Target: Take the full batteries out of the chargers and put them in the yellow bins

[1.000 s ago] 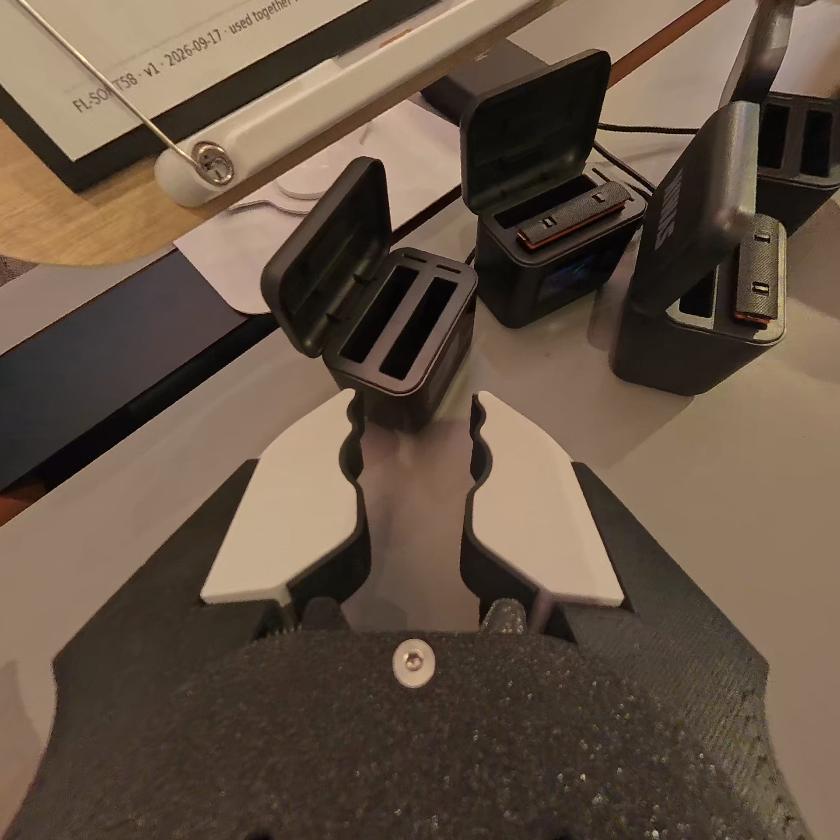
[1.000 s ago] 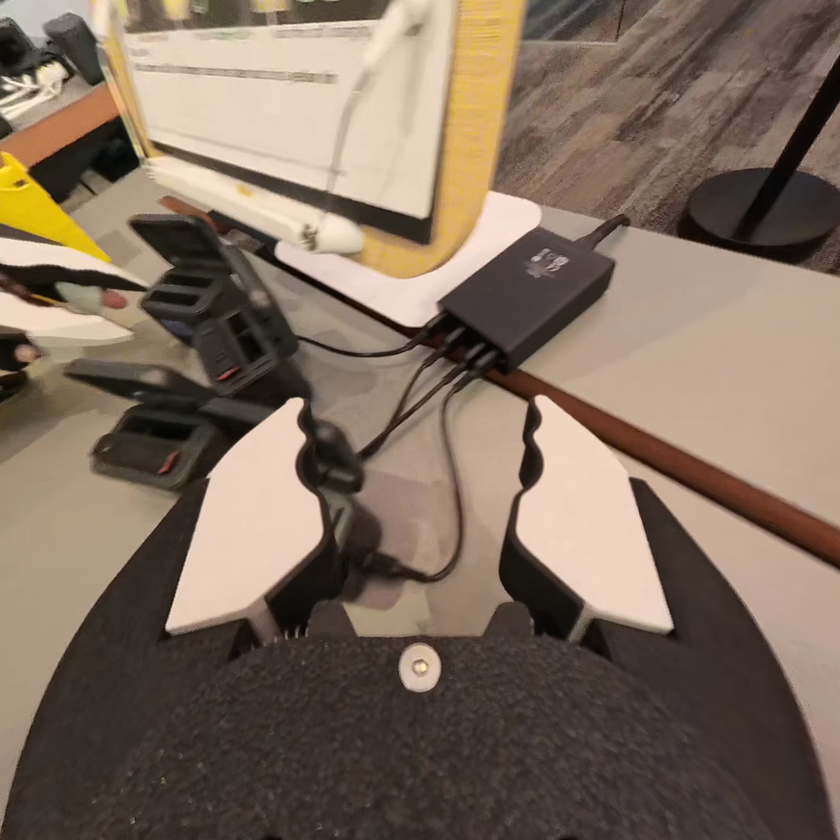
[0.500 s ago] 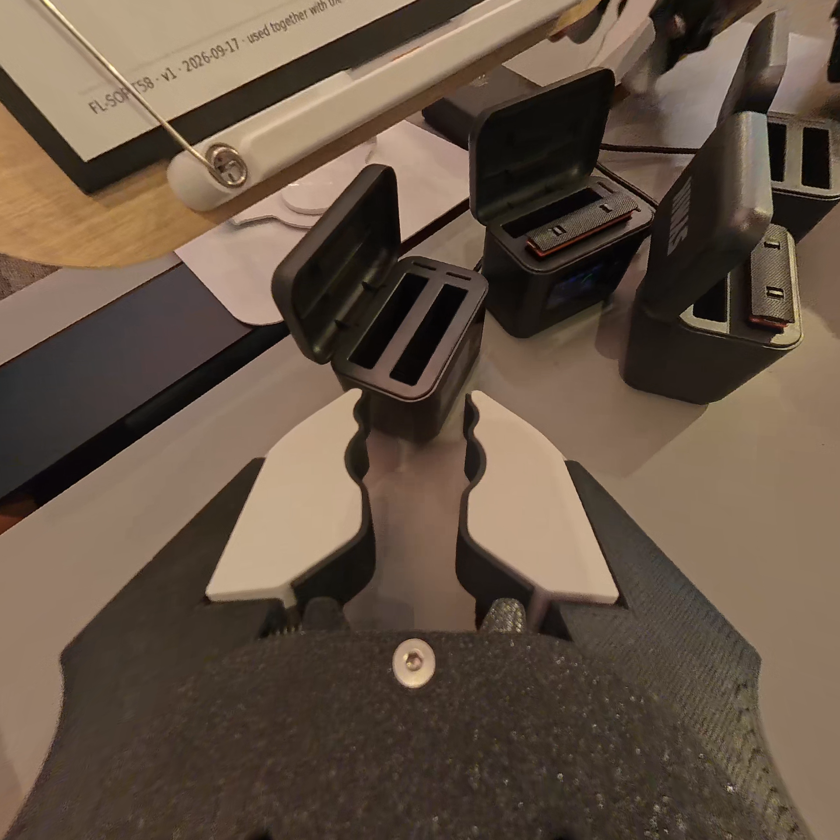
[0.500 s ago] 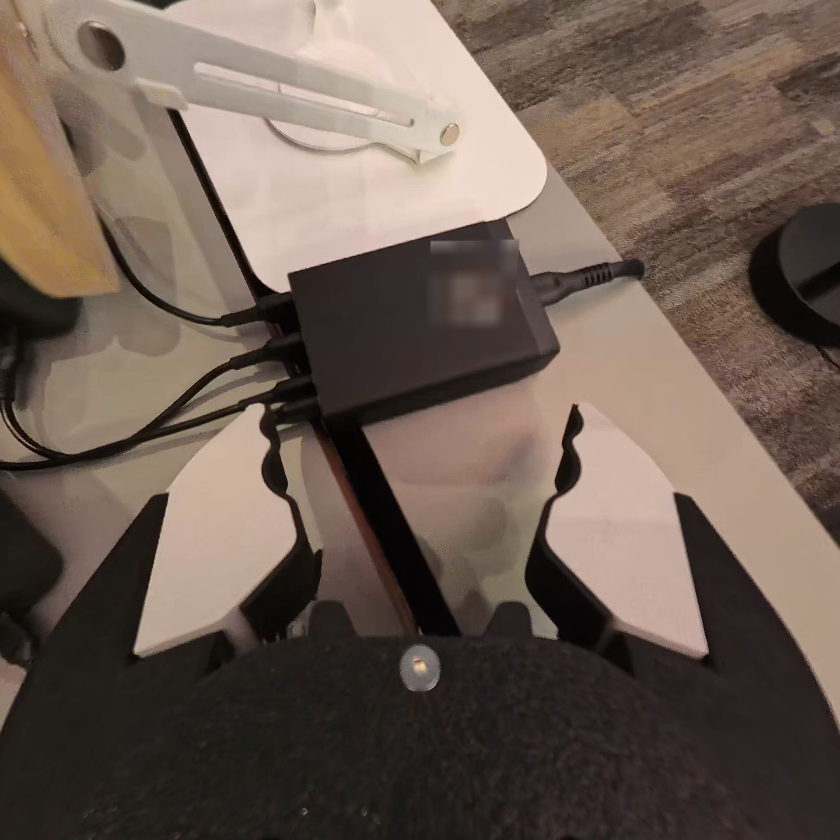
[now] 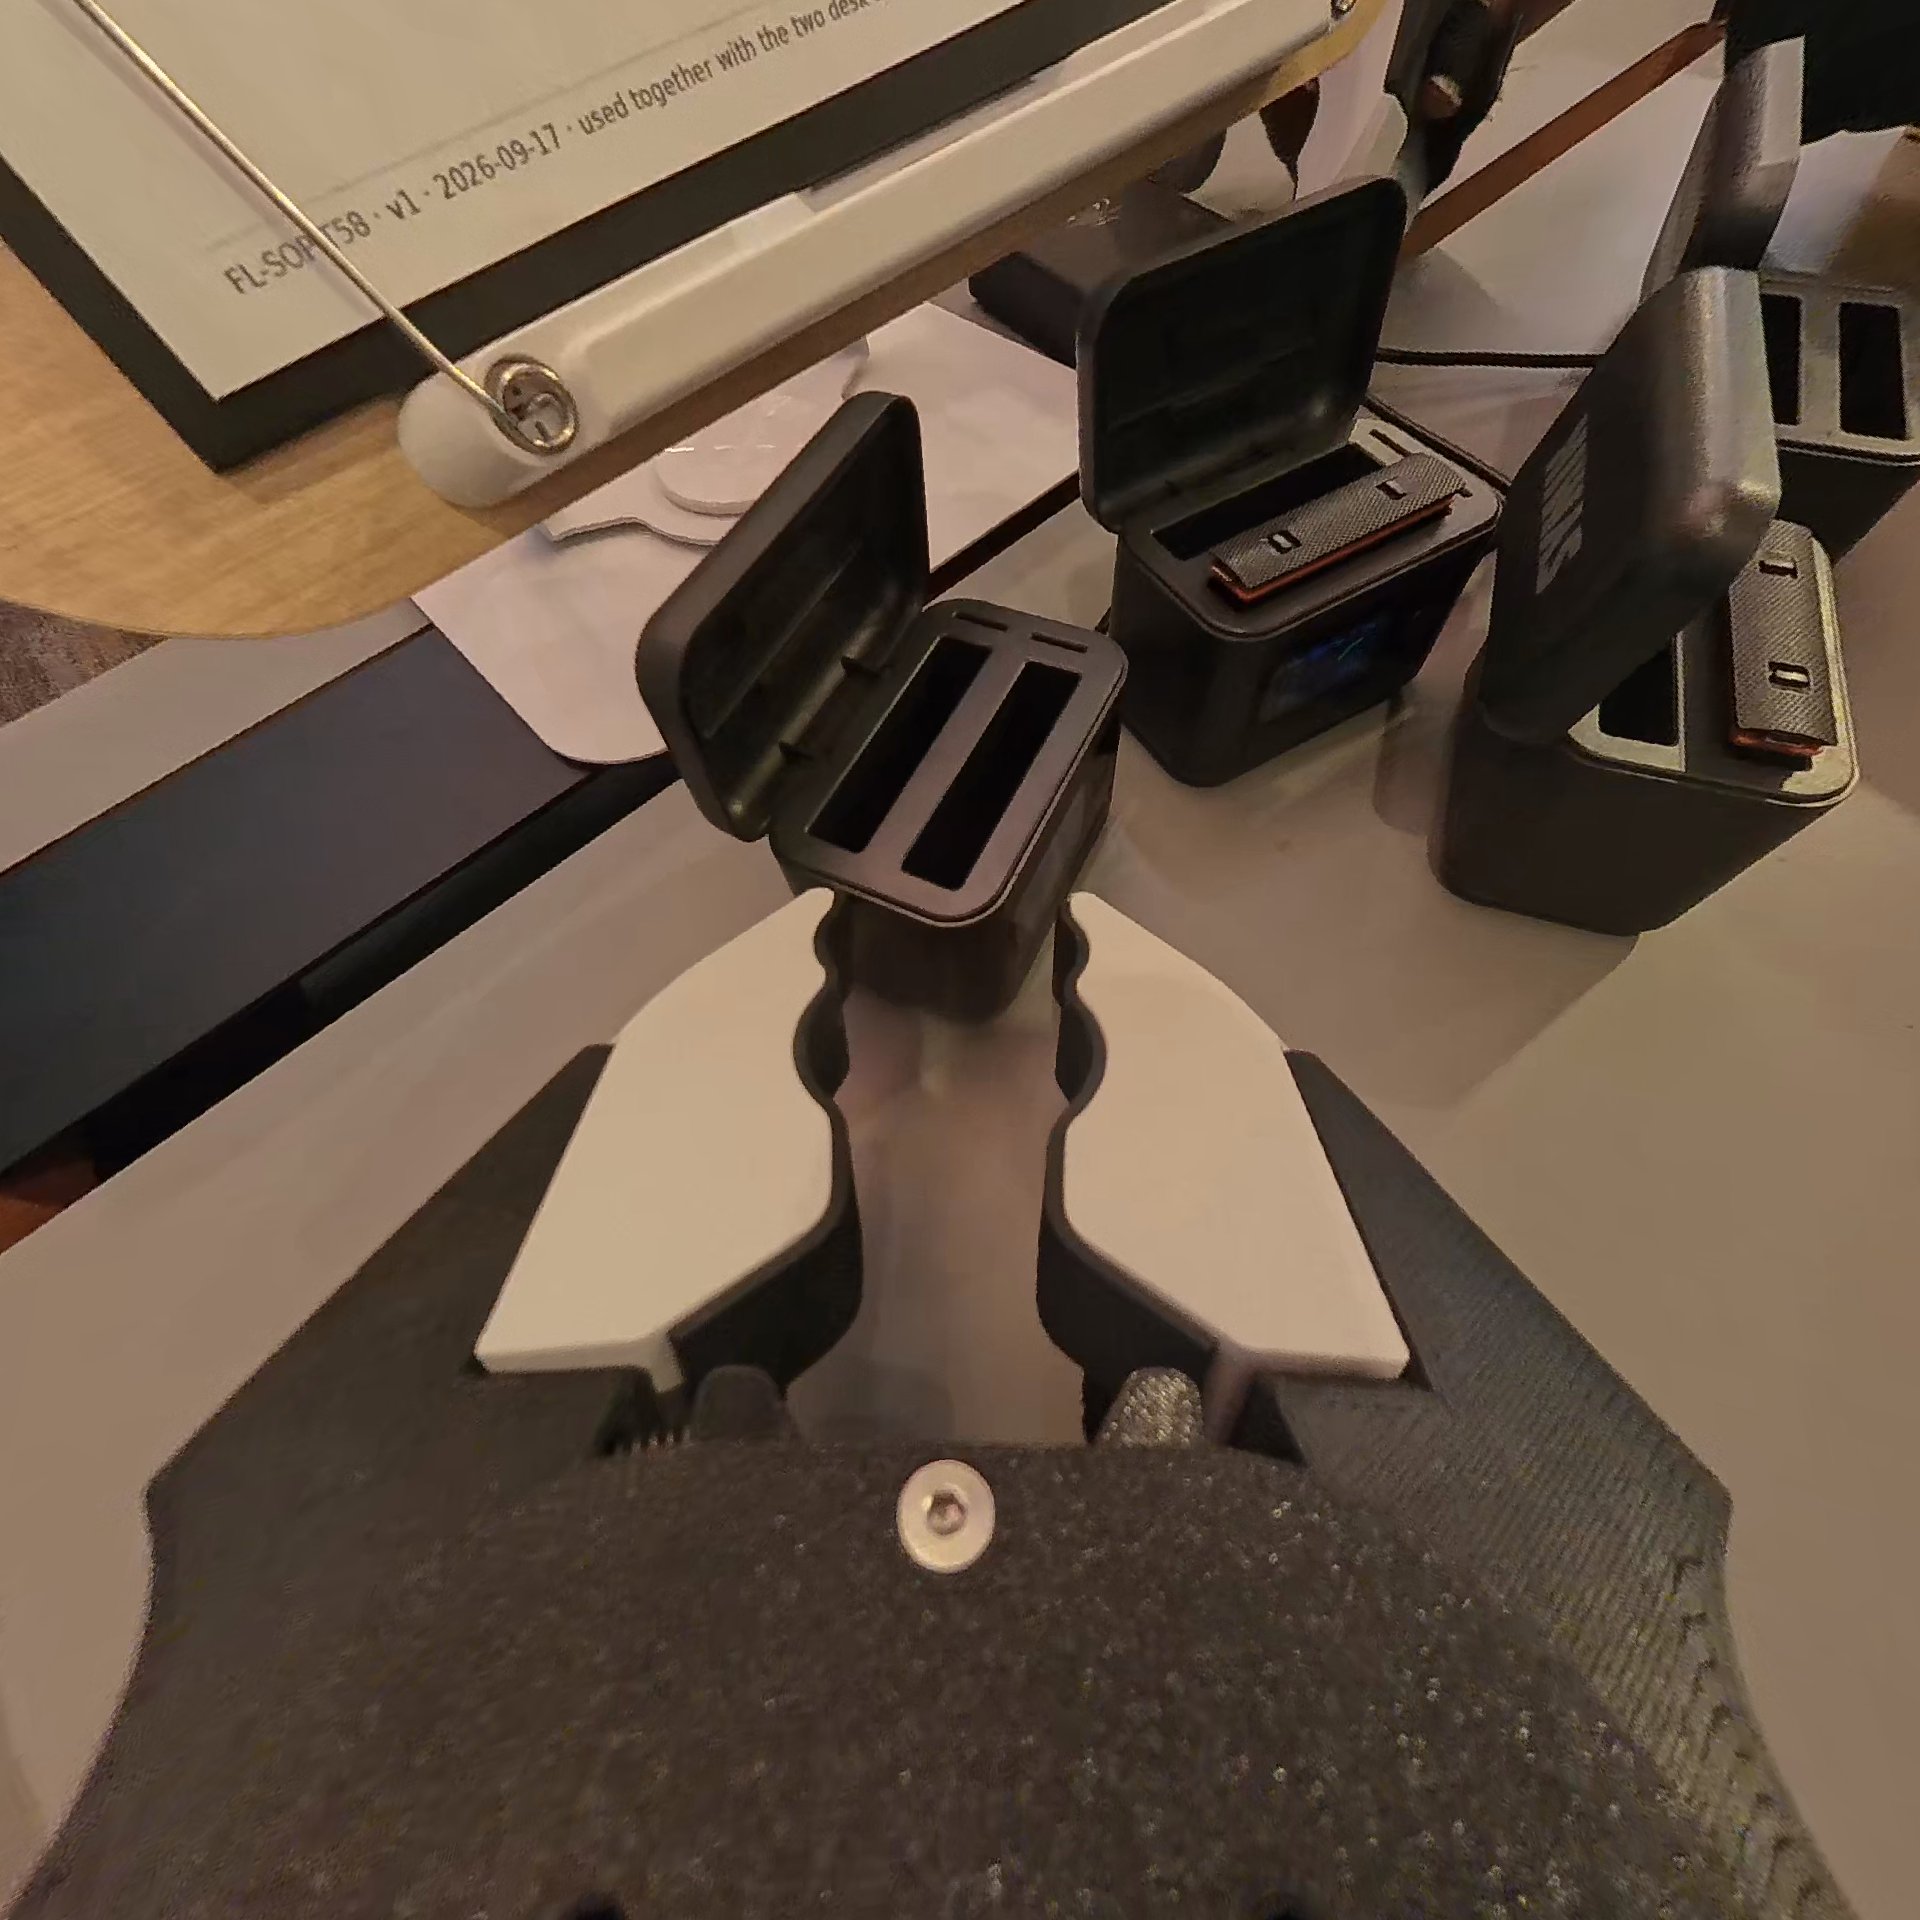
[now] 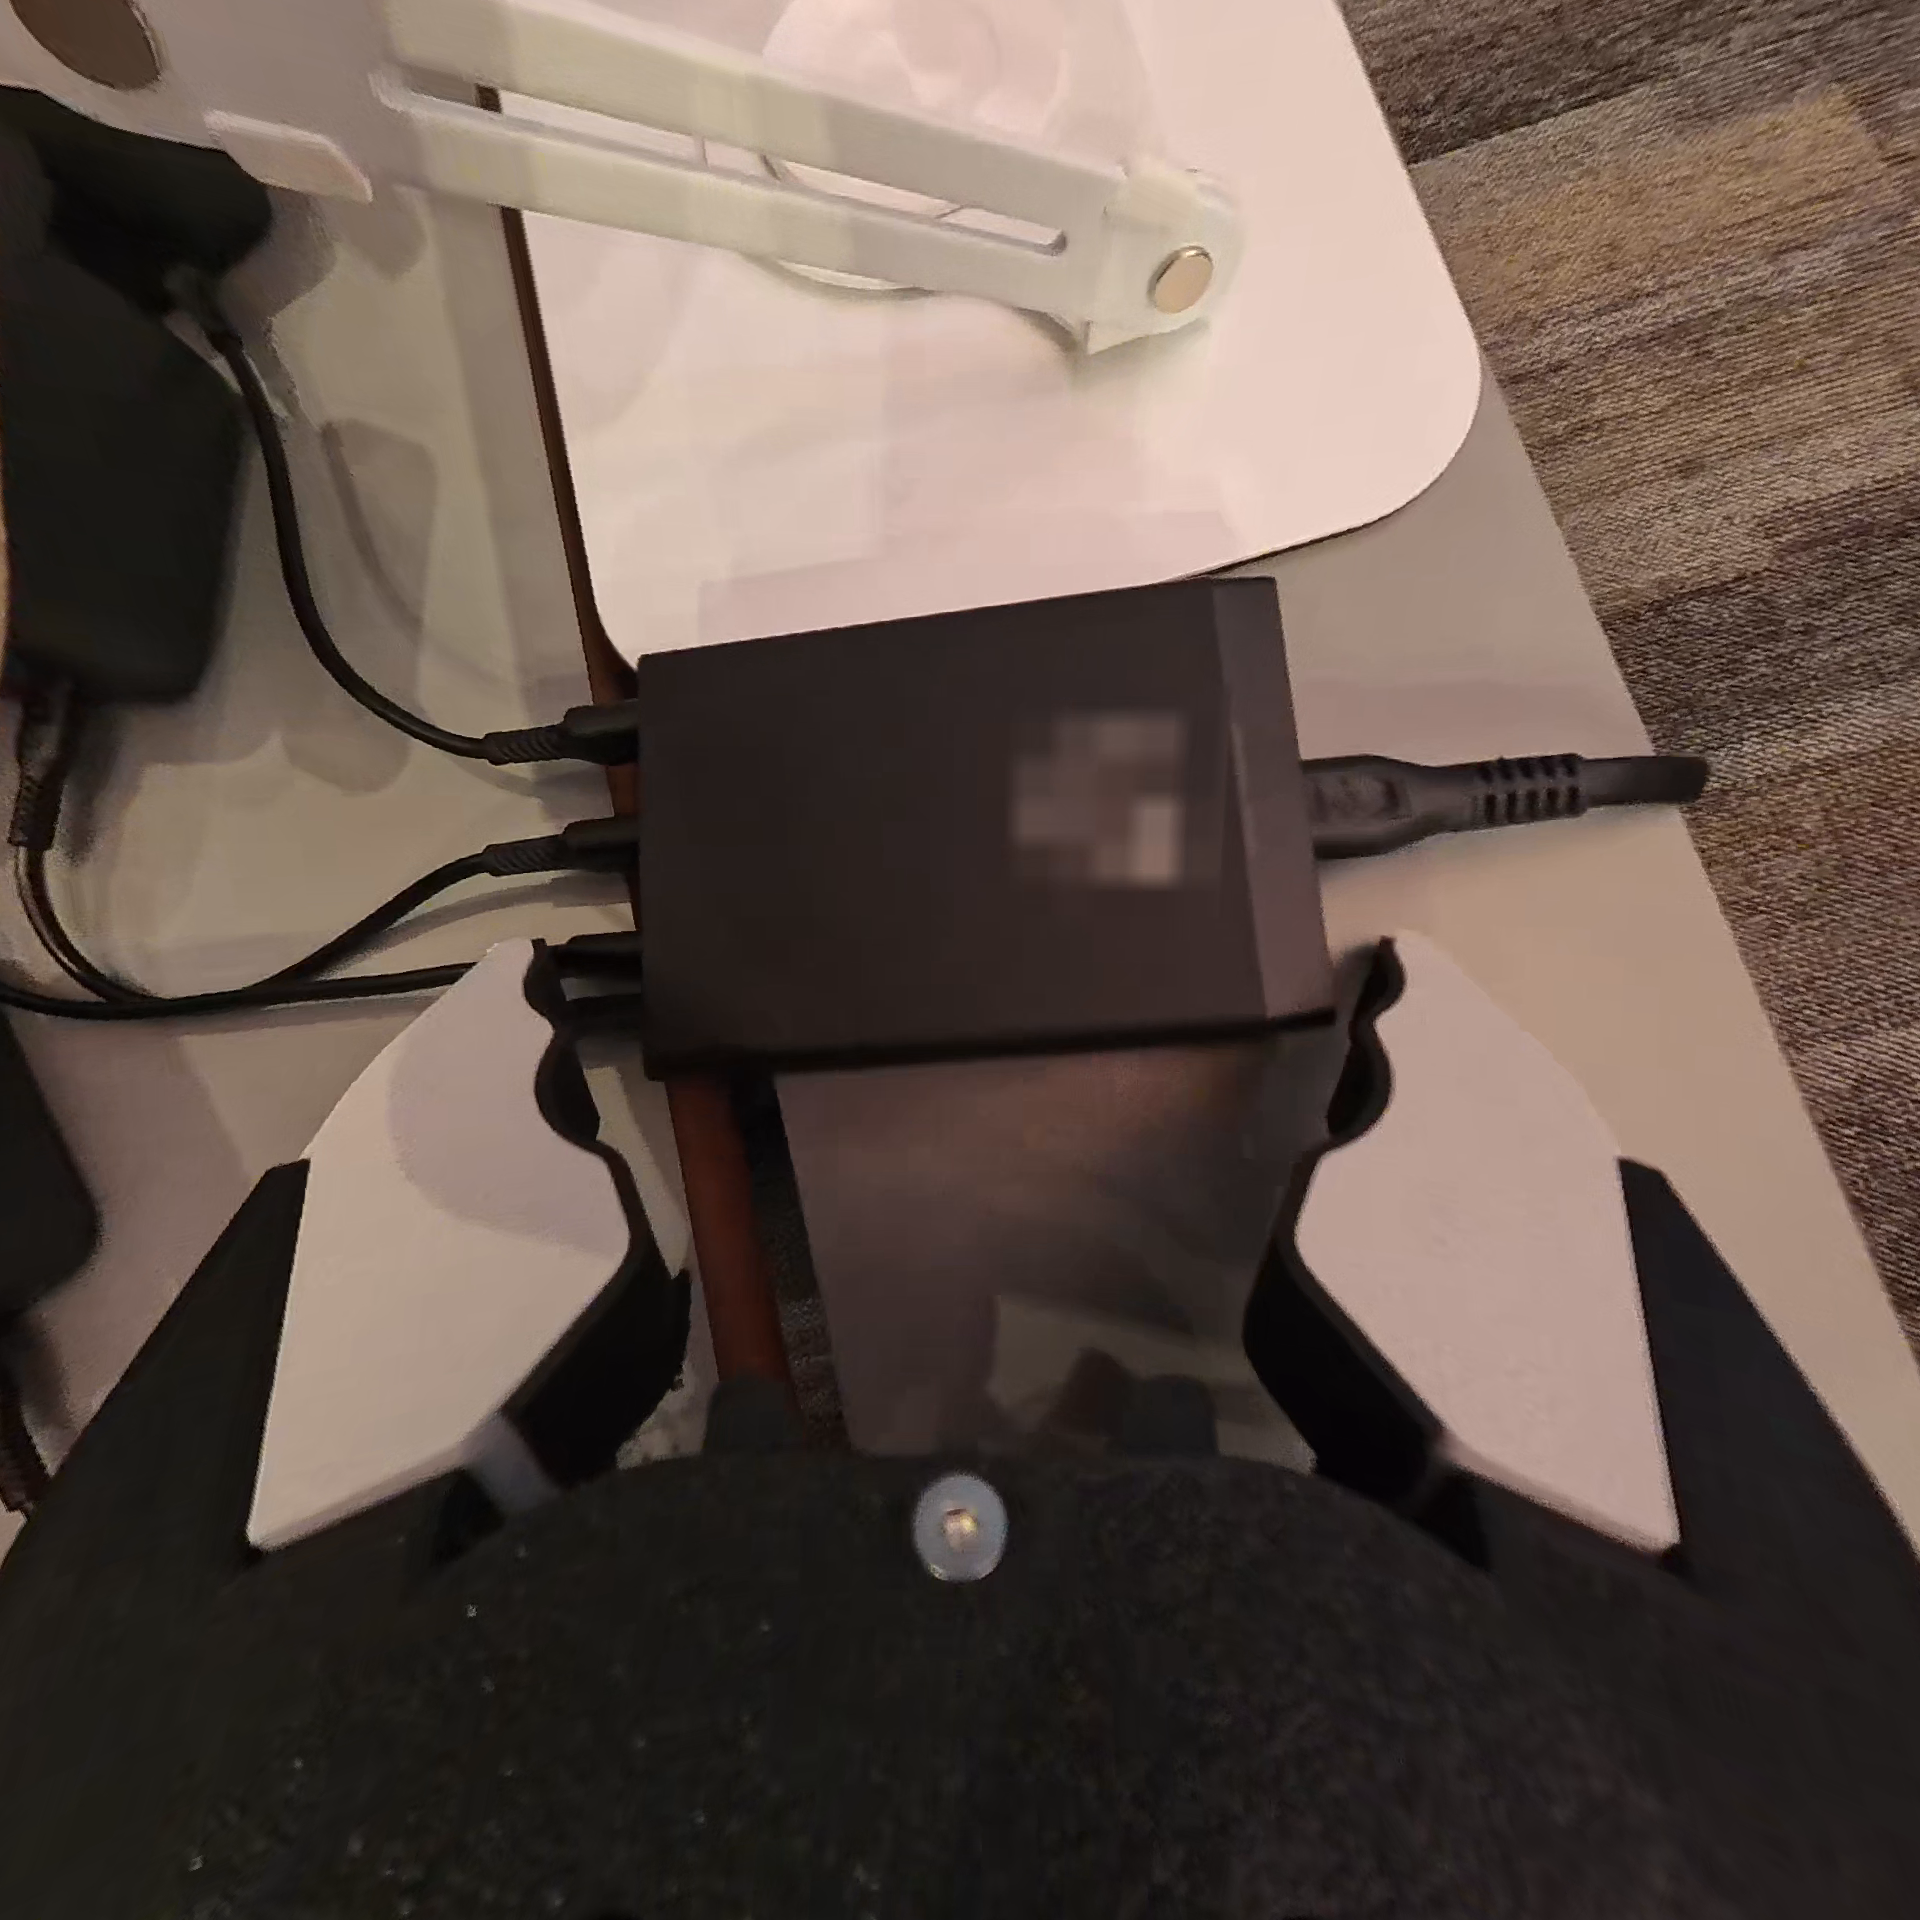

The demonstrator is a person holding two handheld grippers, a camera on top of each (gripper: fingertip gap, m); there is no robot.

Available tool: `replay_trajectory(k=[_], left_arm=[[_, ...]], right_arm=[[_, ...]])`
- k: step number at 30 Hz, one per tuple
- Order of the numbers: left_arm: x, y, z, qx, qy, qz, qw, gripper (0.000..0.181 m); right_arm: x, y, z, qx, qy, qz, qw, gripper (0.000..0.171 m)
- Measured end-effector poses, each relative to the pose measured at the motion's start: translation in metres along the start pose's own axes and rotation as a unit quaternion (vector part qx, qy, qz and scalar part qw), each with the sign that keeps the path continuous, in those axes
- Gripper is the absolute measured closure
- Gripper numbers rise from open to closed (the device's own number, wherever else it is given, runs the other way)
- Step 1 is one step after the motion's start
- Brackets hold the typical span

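In the left wrist view, several black chargers stand open on the grey table. The nearest charger has two empty slots. My left gripper is closed on its lower body, one fingertip on each side. Behind it, a second charger holds a black battery. A third charger on the right holds a battery. My right gripper is open wide and empty, its fingertips either side of the near end of a black power hub. No yellow bin is in view.
A fourth charger stands at the far right. A document board on a white stand hangs over the back of the table. Black cables run left from the hub. The table edge and carpet floor lie to the right.
My left gripper moved forward and narrowed around the empty charger. My right gripper swung away from the chargers and came down over the power hub, opening wider.
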State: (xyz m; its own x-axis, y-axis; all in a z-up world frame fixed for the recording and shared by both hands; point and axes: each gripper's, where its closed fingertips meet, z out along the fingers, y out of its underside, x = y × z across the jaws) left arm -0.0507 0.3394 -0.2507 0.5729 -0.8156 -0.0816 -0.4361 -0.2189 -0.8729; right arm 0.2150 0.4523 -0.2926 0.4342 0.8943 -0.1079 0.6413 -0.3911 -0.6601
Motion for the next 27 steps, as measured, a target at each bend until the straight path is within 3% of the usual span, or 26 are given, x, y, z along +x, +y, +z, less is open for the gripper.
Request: replay_trajectory(k=[8,9,27], left_arm=[[-0.001,0.000,0.001,0.005,0.001,-0.007,1.000,0.145],[-0.002,0.000,0.001,0.005,0.000,-0.007,1.000,0.145],[-0.010,-0.011,-0.010,0.023,-0.011,-0.009,1.000,0.144]], right_arm=[[-0.004,-0.005,-0.002,0.034,-0.025,0.000,0.999,0.045],[-0.005,-0.007,-0.003,0.041,-0.029,0.003,0.999,0.056],[-0.058,0.002,-0.004,0.028,-0.062,-0.024,0.997,0.057]])
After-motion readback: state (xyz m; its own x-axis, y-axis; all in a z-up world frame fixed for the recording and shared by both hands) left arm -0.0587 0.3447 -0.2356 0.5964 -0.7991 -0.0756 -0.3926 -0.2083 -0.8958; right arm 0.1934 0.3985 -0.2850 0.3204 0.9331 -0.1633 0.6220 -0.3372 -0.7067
